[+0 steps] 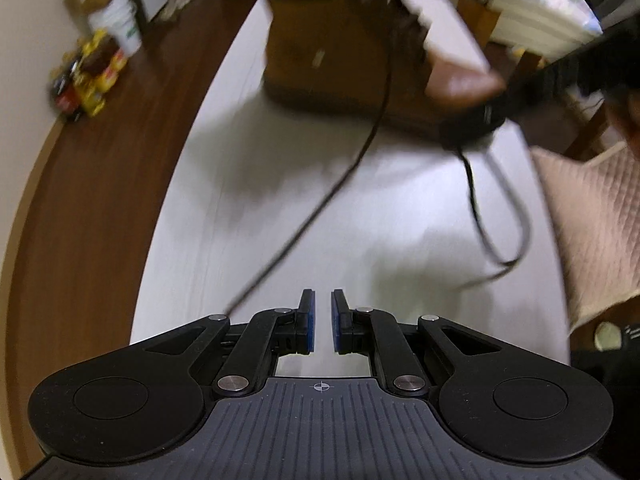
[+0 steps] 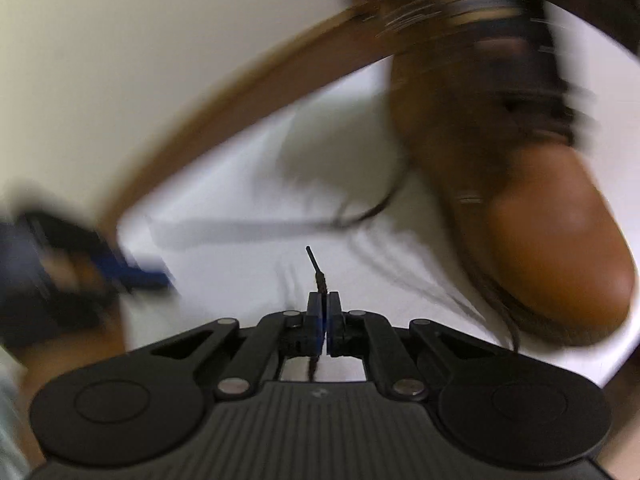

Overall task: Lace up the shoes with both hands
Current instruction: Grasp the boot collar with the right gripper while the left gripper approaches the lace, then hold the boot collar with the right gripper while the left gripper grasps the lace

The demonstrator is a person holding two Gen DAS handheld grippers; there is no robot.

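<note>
Right gripper [image 2: 323, 300]: clamped on lace [image 2: 316, 266] tip.
Left gripper [image 1: 322, 310]: jaws apart, empty, near boot [image 1: 340, 60].
Lace: limp, thin; grip stiff tip.

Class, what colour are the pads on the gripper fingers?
Blue pads, clearest in the left wrist view.

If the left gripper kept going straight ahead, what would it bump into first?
Probably the white tabletop, since the left gripper is open and tilts down toward it. The dark shoelace crosses that path too; blur hides its height. The brown boot stands farther on.
</note>
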